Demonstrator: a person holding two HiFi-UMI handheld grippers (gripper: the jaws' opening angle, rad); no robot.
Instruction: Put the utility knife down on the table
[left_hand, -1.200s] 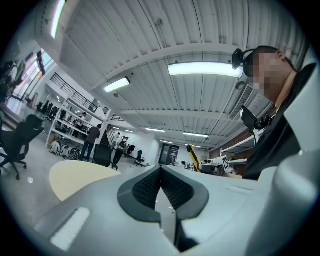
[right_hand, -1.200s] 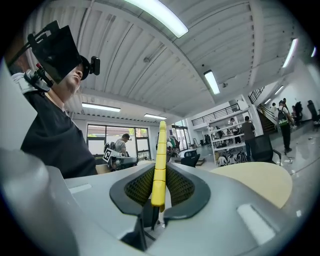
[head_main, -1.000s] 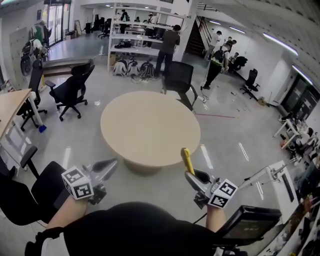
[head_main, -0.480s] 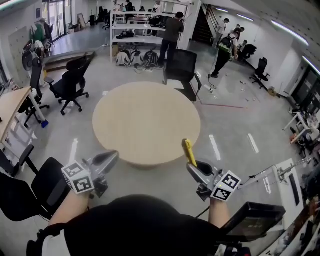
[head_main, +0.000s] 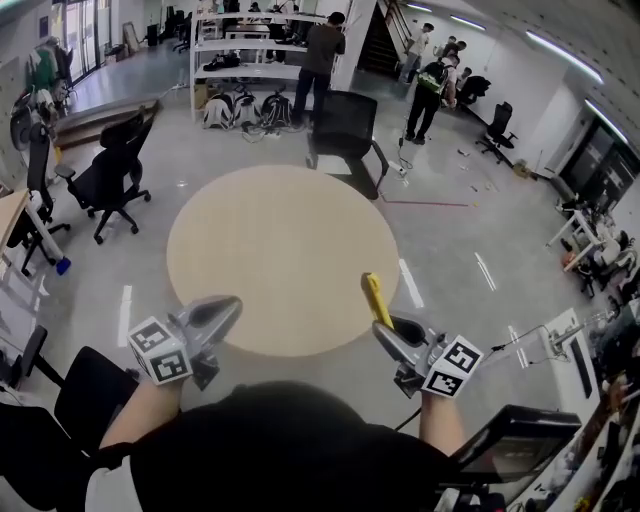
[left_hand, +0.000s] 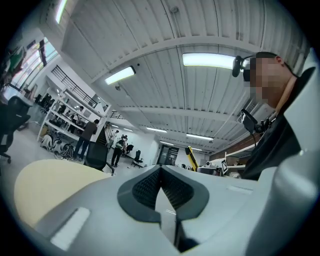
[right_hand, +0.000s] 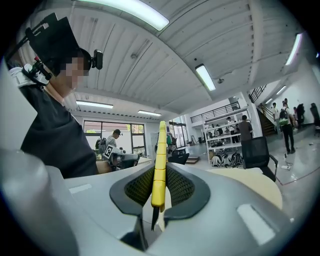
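Observation:
A yellow utility knife (head_main: 373, 298) sticks up and forward out of my right gripper (head_main: 385, 325), which is shut on it just off the near right edge of the round beige table (head_main: 283, 250). In the right gripper view the knife (right_hand: 159, 165) stands upright between the dark pads, with its thin dark end below the yellow body. My left gripper (head_main: 232, 304) hovers at the table's near left edge. Its jaws (left_hand: 161, 172) are shut with nothing between them. The tabletop (left_hand: 45, 180) is bare.
A black office chair (head_main: 345, 135) stands beyond the table. More black chairs are at the left (head_main: 105, 175) and by my left elbow (head_main: 60, 400). People stand near white shelving (head_main: 322, 55) at the back. A desk with a monitor (head_main: 510, 440) is at lower right.
Both grippers have moved forward to the table's near edge, and the table now looks closer and larger. The knife stays clamped in the right gripper.

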